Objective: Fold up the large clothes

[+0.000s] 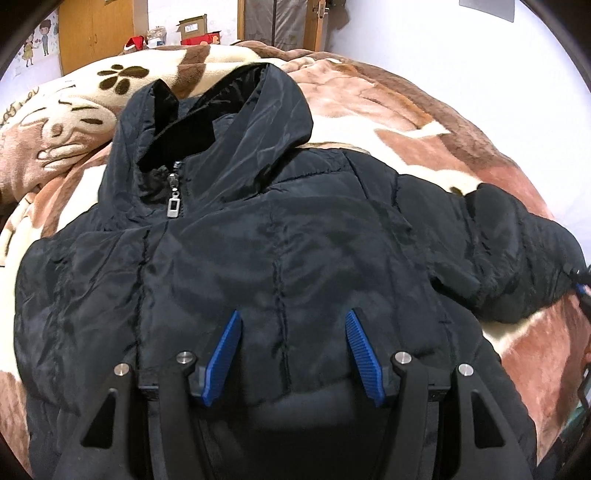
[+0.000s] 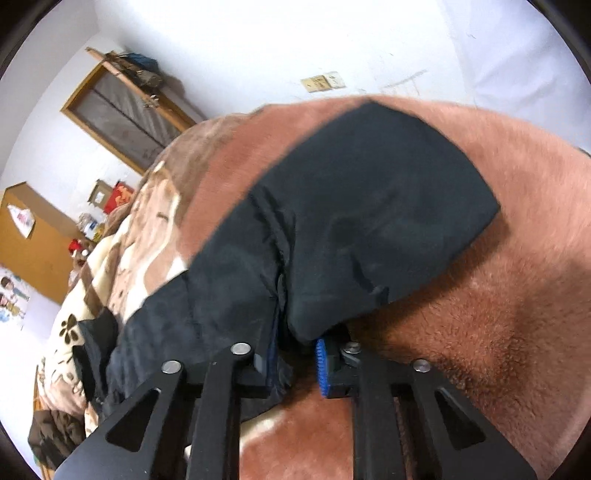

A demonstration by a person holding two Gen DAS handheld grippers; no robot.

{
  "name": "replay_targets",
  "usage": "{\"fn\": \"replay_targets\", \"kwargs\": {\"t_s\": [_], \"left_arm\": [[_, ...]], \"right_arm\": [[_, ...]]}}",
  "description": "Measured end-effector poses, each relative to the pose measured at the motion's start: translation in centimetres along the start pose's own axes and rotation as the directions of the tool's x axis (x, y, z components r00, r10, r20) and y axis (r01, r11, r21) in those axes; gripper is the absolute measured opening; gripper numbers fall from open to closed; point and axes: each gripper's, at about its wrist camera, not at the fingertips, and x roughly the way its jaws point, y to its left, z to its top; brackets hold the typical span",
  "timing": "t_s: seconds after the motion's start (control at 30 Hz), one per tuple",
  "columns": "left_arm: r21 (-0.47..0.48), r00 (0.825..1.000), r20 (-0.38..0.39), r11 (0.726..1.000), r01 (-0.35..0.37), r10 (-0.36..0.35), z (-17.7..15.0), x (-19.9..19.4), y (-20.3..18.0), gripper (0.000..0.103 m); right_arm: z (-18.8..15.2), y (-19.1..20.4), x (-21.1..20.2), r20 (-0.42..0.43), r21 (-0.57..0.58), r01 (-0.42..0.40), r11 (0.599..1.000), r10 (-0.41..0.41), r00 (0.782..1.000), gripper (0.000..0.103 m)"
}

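Observation:
A large black hooded puffer jacket [image 1: 258, 251] lies front-up on a bed, zipped, with a silver zip pull [image 1: 173, 206] at the collar and the hood toward the far side. My left gripper [image 1: 291, 325] is open, its blue fingers [image 1: 225, 354] spread just above the jacket's lower chest. The jacket's sleeve [image 1: 517, 258] stretches out to the right. In the right wrist view my right gripper [image 2: 295, 354] is shut on that black sleeve [image 2: 369, 206], whose cuff end folds over the blanket; the left finger is buried in fabric.
A plush brown and cream blanket [image 1: 406, 110] with paw prints covers the bed. Behind it stand a wooden cabinet [image 1: 96, 33], cardboard boxes [image 1: 192, 27] and a door [image 1: 280, 20]. White walls surround the bed.

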Motion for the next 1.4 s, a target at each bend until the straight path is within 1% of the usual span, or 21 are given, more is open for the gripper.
{"fn": "replay_targets", "kwargs": {"t_s": [0.13,0.23,0.4,0.5,0.63,0.8,0.97,1.07,1.23,1.33,1.37,1.4], "left_arm": [[0.010,1.000,0.010,1.000,-0.016,0.016,-0.8,-2.0,-0.2,0.061],[0.017,0.999,0.032,1.000,-0.026,0.025,-1.0,-4.1,-0.2,0.061],[0.019,0.996,0.088,1.000,-0.022,0.020,-1.2,-7.7,0.3,0.062],[0.015,0.993,0.119,1.000,-0.022,0.020,-1.3,-9.6,1.1,0.062],[-0.003,0.989,0.147,1.000,-0.024,0.024,-1.5,-11.4,2.4,0.062],[-0.045,0.986,0.165,0.999,-0.015,0.022,-2.2,-12.7,4.7,0.062],[-0.093,0.986,0.163,0.996,-0.017,0.032,-3.1,-12.8,7.4,0.062],[-0.124,0.988,0.150,0.992,-0.023,0.041,-3.8,-12.4,9.3,0.062],[-0.179,0.991,0.112,0.983,-0.050,0.071,-5.1,-11.4,12.7,0.062],[-0.204,0.992,0.094,0.977,-0.066,0.087,-5.9,-10.8,14.5,0.062],[-0.212,0.992,0.088,0.975,-0.069,0.089,-6.1,-10.6,15.0,0.062],[-0.219,0.992,0.083,0.973,-0.071,0.091,-6.4,-10.4,15.4,0.062]], "right_arm": [[0.1,3.5,-3.5,0.042,-0.087,-0.057,0.995,0.061,0.997,0.013],[-0.4,7.0,-6.4,0.060,-0.163,-0.114,0.980,0.125,0.990,0.012],[-1.7,12.9,-9.3,0.050,-0.256,-0.210,0.944,0.230,0.972,0.012],[-2.8,16.4,-10.4,0.029,-0.308,-0.259,0.916,0.282,0.959,0.012],[-5.0,21.0,-11.3,-0.022,-0.374,-0.325,0.869,0.342,0.940,0.012],[-8.8,26.8,-10.3,-0.126,-0.442,-0.396,0.805,0.382,0.916,0.012],[-13.4,31.4,-6.4,-0.242,-0.482,-0.437,0.759,0.364,0.899,0.012],[-16.6,33.0,-3.3,-0.318,-0.492,-0.448,0.746,0.325,0.891,0.012],[-21.6,34.8,1.9,-0.430,-0.532,-0.445,0.721,0.222,0.875,0.012],[-24.5,35.6,5.1,-0.485,-0.553,-0.439,0.708,0.154,0.861,0.013],[-25.4,35.8,6.2,-0.506,-0.560,-0.441,0.701,0.132,0.852,0.015],[-26.1,36.0,7.0,-0.526,-0.564,-0.446,0.695,0.113,0.843,0.020]]}}
